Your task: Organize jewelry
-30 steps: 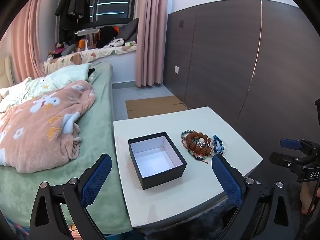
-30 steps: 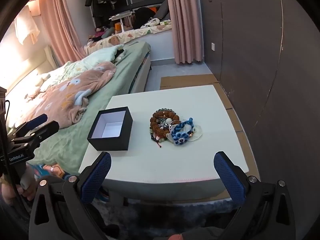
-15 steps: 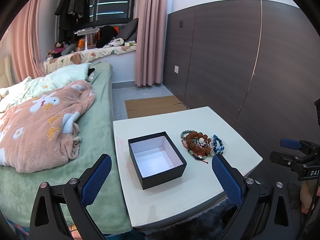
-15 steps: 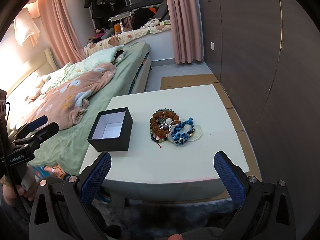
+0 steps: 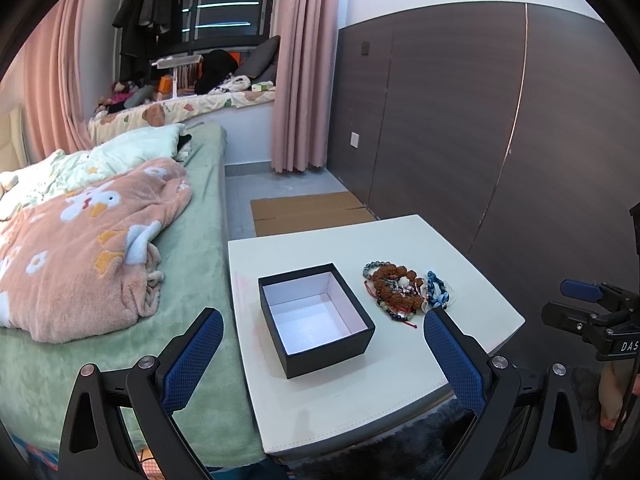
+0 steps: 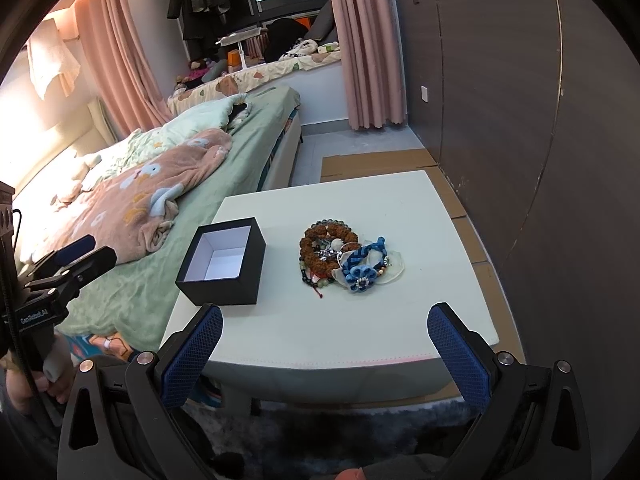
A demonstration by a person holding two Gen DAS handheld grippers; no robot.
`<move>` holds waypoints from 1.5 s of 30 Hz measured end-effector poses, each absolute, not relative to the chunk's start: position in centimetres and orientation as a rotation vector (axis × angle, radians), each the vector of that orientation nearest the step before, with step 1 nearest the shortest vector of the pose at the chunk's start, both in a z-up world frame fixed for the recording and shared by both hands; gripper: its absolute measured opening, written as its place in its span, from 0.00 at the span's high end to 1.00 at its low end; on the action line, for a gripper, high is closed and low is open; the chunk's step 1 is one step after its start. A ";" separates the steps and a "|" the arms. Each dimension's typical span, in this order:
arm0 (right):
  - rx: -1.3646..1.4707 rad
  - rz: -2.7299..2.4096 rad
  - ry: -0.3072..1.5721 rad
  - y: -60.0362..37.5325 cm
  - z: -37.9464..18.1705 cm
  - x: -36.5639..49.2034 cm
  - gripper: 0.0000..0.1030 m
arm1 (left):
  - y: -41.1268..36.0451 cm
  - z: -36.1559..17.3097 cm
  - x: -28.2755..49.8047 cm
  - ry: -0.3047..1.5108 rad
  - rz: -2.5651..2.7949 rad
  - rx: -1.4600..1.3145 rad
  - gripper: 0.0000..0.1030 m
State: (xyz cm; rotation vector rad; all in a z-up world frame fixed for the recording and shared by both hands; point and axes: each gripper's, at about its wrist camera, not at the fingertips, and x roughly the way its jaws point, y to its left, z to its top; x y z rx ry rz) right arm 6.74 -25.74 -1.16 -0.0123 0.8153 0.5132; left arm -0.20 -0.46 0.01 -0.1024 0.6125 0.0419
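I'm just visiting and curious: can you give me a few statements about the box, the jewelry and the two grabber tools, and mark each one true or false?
1. The black box is open and holds nothing. True.
2. The jewelry pile lies inside the box. False: it sits on the white table, beside the box and apart from it.
3. The right gripper is clamped on a bracelet. False: its jaws are spread wide and hold nothing, short of the table's near edge.
4. The left gripper is open too. True.
5. A blue braided bracelet lies in the pile. True.
6. The box's lid rests on the table. False: no lid shows in either view.
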 end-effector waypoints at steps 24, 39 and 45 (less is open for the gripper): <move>-0.011 0.515 0.814 -25.8 -1.2 6.8 0.00 | -0.2 -0.2 -0.3 0.613 0.041 -0.107 0.03; -0.012 0.515 0.814 -25.8 -1.2 6.7 0.00 | 0.0 -0.3 -0.4 0.613 0.041 -0.114 0.03; -0.008 0.518 0.816 -25.8 -1.3 6.8 0.00 | 0.1 -0.3 -0.4 0.616 0.041 -0.115 0.03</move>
